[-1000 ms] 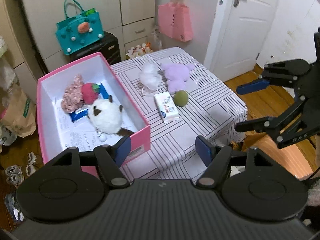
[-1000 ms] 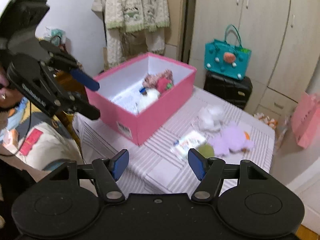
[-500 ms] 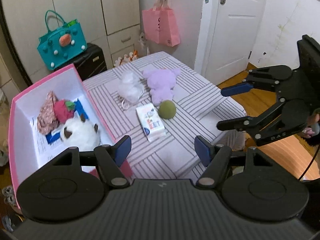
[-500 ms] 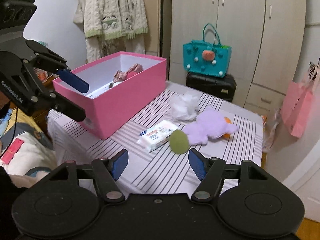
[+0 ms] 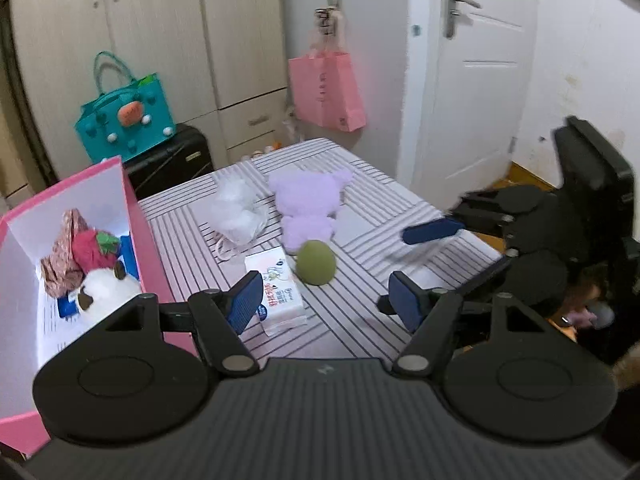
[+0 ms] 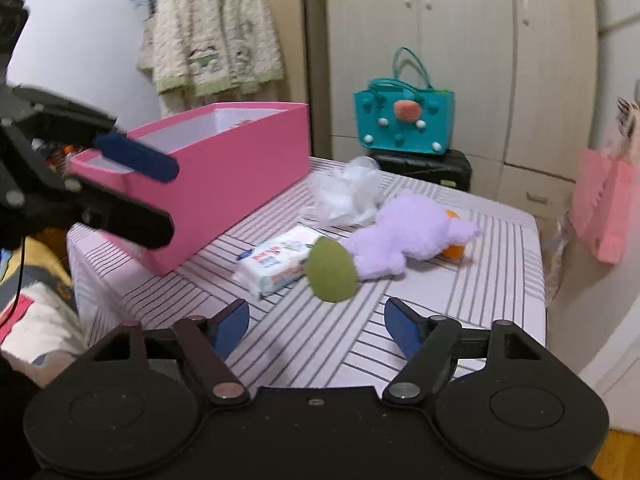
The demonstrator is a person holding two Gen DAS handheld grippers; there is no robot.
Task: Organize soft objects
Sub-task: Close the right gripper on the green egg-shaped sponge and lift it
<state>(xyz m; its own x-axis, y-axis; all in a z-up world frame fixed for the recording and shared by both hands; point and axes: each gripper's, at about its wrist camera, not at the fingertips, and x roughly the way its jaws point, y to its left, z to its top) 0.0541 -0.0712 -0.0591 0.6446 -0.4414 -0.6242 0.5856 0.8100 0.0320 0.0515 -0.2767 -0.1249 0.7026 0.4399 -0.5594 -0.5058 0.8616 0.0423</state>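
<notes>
A pink box [image 5: 134,216] [image 6: 224,184] stands on the striped table's left side and holds a white plush [image 5: 106,290], a red strawberry plush [image 5: 94,248] and a pink cloth [image 5: 64,252]. On the table lie a purple plush [image 5: 306,208] [image 6: 404,232], a green ball [image 5: 316,262] [image 6: 332,270], a tissue pack [image 5: 276,284] [image 6: 280,258] and a white fluffy item [image 5: 238,212] [image 6: 352,192]. My left gripper [image 5: 324,300] is open and empty above the table's front. My right gripper [image 6: 316,326] is open and empty, just short of the green ball.
The striped table [image 5: 372,208] ends near a white door [image 5: 476,80]. A teal bag [image 5: 128,116] sits on a black case [image 5: 172,160]. A pink paper bag [image 5: 324,88] hangs on the wall. Wardrobes stand behind.
Both grippers have come lower and closer to the loose items on the table. The left view has swung right, away from the box. Both stay open.
</notes>
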